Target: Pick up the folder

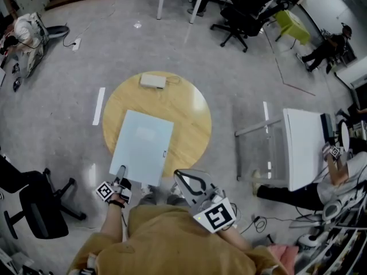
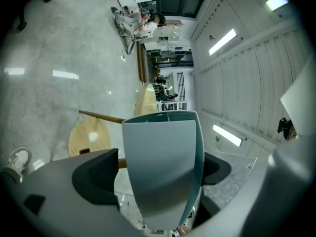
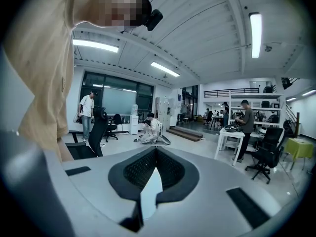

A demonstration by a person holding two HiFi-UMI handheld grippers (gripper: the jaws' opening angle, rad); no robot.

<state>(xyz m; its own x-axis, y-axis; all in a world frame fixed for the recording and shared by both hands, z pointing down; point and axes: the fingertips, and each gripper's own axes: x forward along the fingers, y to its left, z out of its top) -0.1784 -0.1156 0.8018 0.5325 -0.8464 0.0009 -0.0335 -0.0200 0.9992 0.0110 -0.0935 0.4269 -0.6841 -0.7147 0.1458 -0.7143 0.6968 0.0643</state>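
A pale blue folder (image 1: 142, 146) lies flat on the round wooden table (image 1: 189, 116), its near edge overhanging the table's rim. My left gripper (image 1: 121, 175) is at the folder's near left corner. In the left gripper view the folder (image 2: 163, 167) stands between the wide-apart jaws of the left gripper (image 2: 158, 174), with the dark pads (image 2: 96, 177) clear of it on both sides. My right gripper (image 1: 179, 175) hovers just off the table's near edge, to the right of the folder. Its jaws meet at the tip (image 3: 156, 151) and hold nothing.
A small white box (image 1: 153, 80) with a cable sits at the table's far edge. A black office chair (image 1: 35, 206) stands to the left, and a white table (image 1: 307, 148) with a clear-framed stand (image 1: 259, 149) to the right. More chairs (image 1: 246, 13) stand farther off.
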